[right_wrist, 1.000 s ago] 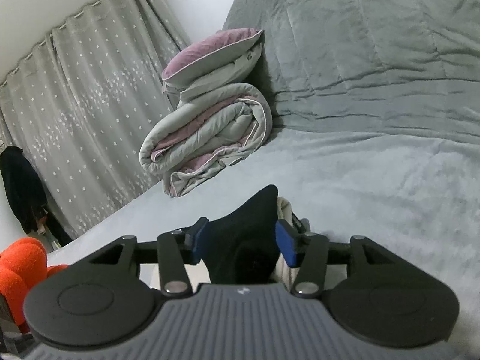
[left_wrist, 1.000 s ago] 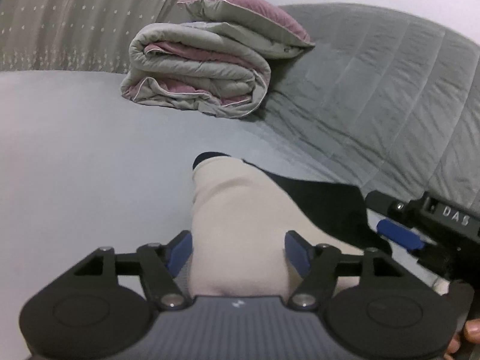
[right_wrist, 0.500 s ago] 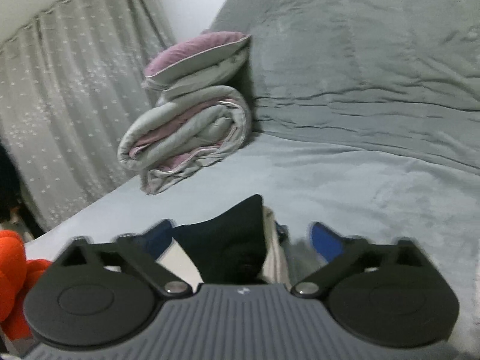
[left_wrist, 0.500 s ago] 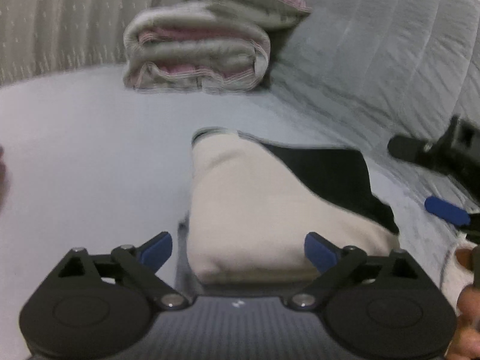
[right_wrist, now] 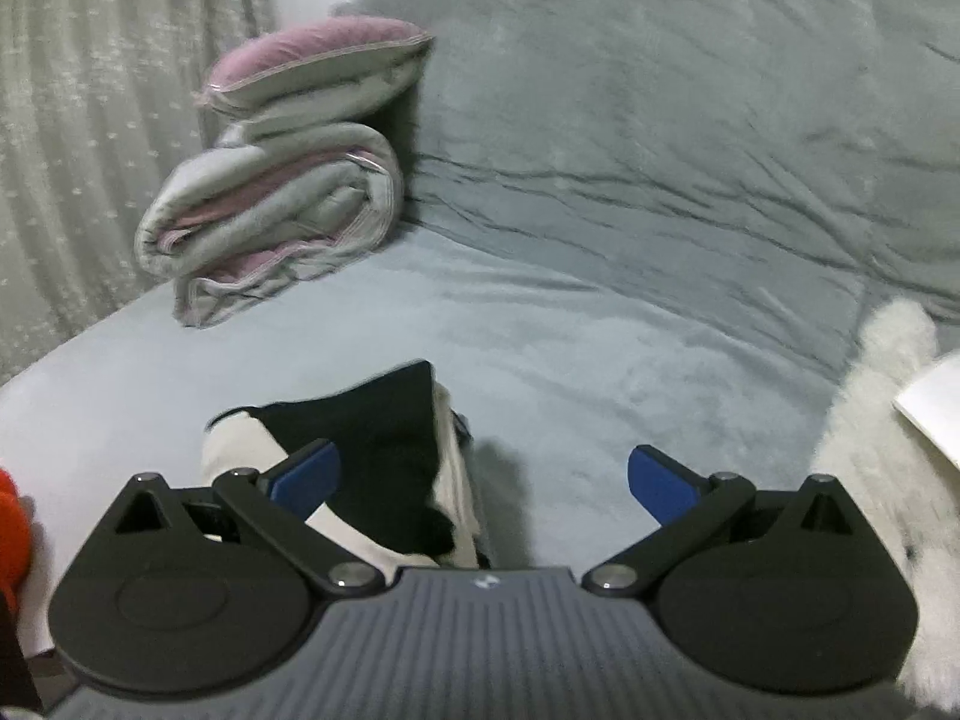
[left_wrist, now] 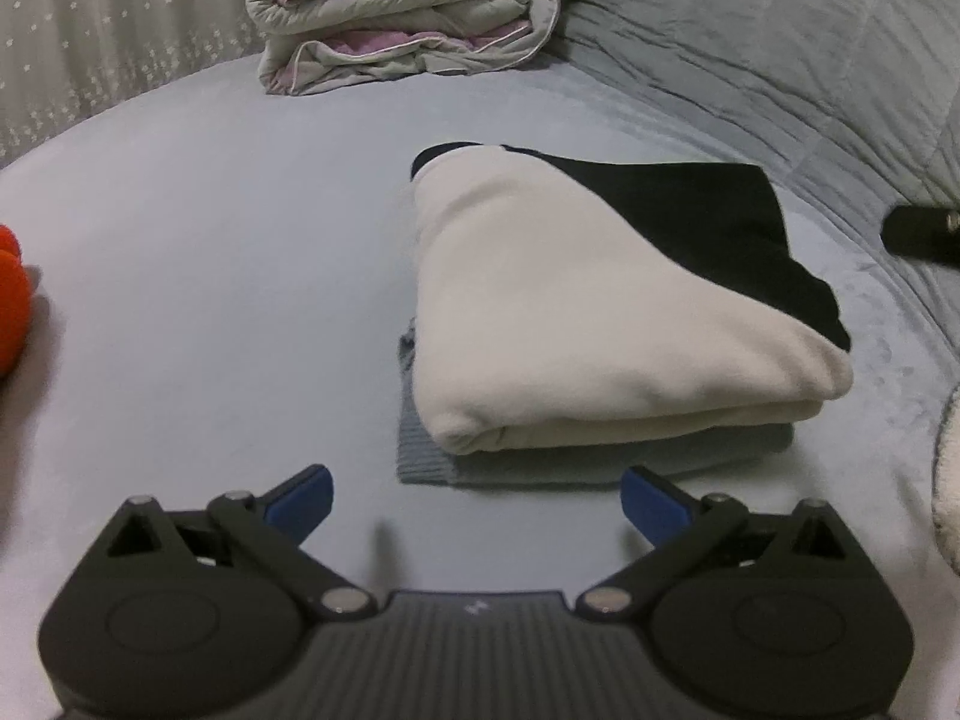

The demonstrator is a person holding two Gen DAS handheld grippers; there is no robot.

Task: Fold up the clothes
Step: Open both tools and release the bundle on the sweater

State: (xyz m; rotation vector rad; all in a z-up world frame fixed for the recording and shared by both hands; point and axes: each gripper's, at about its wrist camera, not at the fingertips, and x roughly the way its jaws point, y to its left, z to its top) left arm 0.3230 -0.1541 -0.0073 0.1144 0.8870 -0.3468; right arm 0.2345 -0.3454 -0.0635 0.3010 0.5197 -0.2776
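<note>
Folded cream-and-black garment (left_wrist: pixel 600 312) lies on the grey bed (left_wrist: pixel 210 252), just ahead of our left gripper (left_wrist: pixel 477 498), whose blue fingers are spread wide and empty. From the right wrist, it (right_wrist: pixel 384 462) sits ahead and left of our right gripper (right_wrist: pixel 483 480), also spread wide, holding nothing.

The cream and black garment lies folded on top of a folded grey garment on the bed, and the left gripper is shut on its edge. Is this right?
Not quite. In the left wrist view the left gripper is open and holds nothing; its fingers stand apart, short of the pile. The rest holds: the cream and black garment lies folded on the grey garment, on the bed.
</note>
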